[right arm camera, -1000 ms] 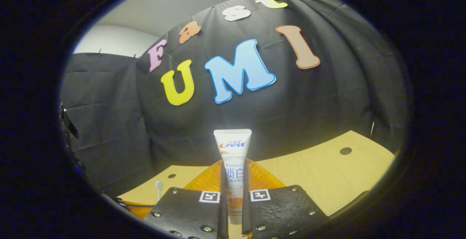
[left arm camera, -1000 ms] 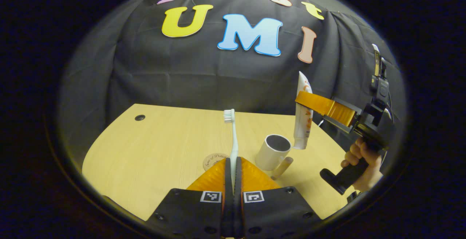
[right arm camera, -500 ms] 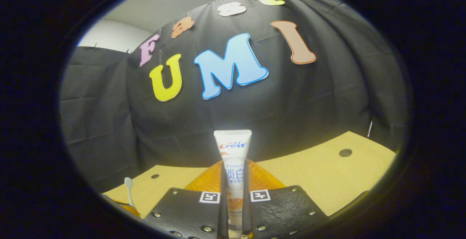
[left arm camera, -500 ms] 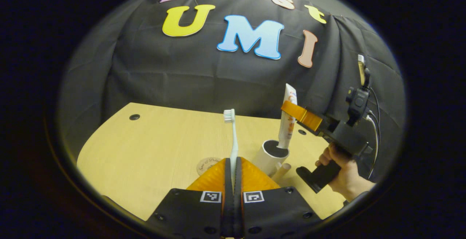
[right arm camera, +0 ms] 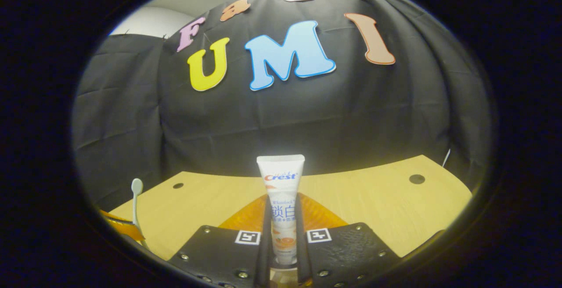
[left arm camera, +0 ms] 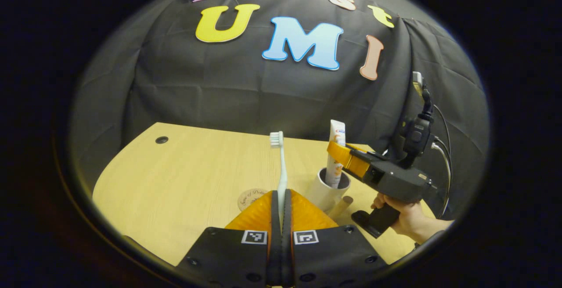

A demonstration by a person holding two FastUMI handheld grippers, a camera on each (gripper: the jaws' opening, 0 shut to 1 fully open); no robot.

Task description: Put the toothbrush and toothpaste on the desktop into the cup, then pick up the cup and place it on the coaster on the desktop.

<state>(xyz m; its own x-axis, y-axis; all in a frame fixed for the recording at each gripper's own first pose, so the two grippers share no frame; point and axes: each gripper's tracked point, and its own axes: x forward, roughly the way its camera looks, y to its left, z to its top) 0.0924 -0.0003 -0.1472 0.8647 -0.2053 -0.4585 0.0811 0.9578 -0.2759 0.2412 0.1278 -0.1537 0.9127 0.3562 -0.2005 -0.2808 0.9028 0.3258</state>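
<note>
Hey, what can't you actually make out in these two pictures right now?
- Coaster: left gripper view, near edge hidden behind the left gripper.
- Toothpaste bottom end: left gripper view, inside the cup, unseen.
- Toothbrush lower handle: right gripper view, cut off at the edge.

My left gripper view looks low across the desk [left arm camera: 184, 178] toward the cloth wall, close behind its toothbrush [left arm camera: 281, 165]. My right gripper view faces the same wall; both share desk and toothbrush [right arm camera: 136, 200].
</note>
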